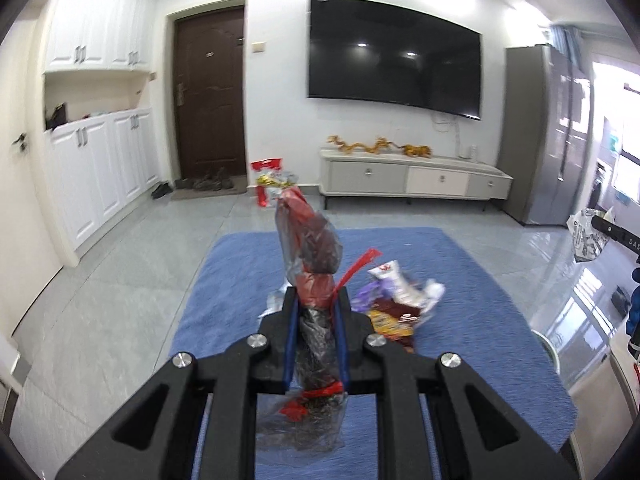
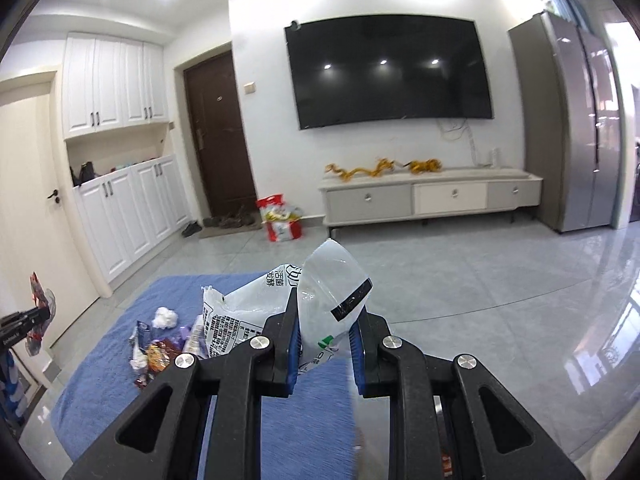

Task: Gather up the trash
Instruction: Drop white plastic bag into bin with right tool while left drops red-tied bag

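Trash is partly collected: the left gripper (image 1: 316,304) clamps a crumpled red-and-black plastic wrapper (image 1: 310,240), and the right gripper (image 2: 326,316) pinches a clear printed plastic bag (image 2: 332,292). A heap of crumpled snack wrappers (image 1: 400,304) remains on the blue rug (image 1: 460,280).

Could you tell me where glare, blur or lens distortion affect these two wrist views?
Left wrist: fisheye bows the television; ceiling lights reflect in it; the cabinets smear. Right wrist: window glare washes the floor tiles; the clear wrapper stays fairly sharp.

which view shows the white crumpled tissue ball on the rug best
The right wrist view: the tissue ball lies in full sight on the blue rug, left of the wrapper pile. In the left wrist view it cannot be told apart from the pile.
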Demonstrator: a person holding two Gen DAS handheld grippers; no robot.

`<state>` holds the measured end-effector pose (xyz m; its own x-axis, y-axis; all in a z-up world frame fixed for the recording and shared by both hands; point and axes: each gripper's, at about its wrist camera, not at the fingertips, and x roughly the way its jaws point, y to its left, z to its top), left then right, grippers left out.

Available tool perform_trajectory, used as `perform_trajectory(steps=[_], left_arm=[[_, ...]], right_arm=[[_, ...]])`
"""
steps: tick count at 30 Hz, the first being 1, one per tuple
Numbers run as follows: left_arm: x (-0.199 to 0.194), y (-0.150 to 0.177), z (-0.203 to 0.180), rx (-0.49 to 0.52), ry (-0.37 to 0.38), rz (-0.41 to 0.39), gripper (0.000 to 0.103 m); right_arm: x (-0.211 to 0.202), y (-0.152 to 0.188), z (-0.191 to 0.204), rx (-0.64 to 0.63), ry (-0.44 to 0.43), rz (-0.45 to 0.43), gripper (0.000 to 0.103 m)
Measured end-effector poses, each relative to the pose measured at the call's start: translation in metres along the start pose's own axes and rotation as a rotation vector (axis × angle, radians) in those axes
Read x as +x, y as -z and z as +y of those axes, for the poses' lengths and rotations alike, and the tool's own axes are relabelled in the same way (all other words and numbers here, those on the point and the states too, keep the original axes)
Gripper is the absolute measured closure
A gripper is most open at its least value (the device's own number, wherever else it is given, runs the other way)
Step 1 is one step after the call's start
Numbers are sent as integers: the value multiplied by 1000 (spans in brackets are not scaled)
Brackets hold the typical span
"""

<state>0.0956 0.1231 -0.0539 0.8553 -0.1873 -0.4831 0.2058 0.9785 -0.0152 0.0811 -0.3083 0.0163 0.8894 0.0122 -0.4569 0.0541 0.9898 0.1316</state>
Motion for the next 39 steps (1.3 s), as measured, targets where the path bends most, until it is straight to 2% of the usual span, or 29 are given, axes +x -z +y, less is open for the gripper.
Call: perform_trajectory(steps=[6,10,14,17,21,26,29,35,37,39], left_arm=[[21,-17,-72,86,112,30,87],[44,-25,-134,161,204,74,87],[76,-28,-209,244,310,147,87],[102,-23,-266,304,358,204,87],[146,-15,-334,339,431,302,87],[187,1,-403,383,495,386,87],[204,11,-436,402,519,411,86],[242,28,-475,387,570,484,86],[255,32,-484,365,593,522,83],[266,36,-489,338,609,556,69]], right_arm=[[-33,16,-53,23,106,-12,82],[-37,37,-91,56,181,22,81],[-28,63,-128,110,233,72,81],[-17,87,-156,161,264,122,81],[3,118,-185,219,296,193,80],[25,149,-212,270,327,270,80],[38,162,-224,289,336,301,78],[63,178,-238,314,350,342,75],[70,180,-239,318,357,352,72],[73,181,-242,318,360,359,67]])
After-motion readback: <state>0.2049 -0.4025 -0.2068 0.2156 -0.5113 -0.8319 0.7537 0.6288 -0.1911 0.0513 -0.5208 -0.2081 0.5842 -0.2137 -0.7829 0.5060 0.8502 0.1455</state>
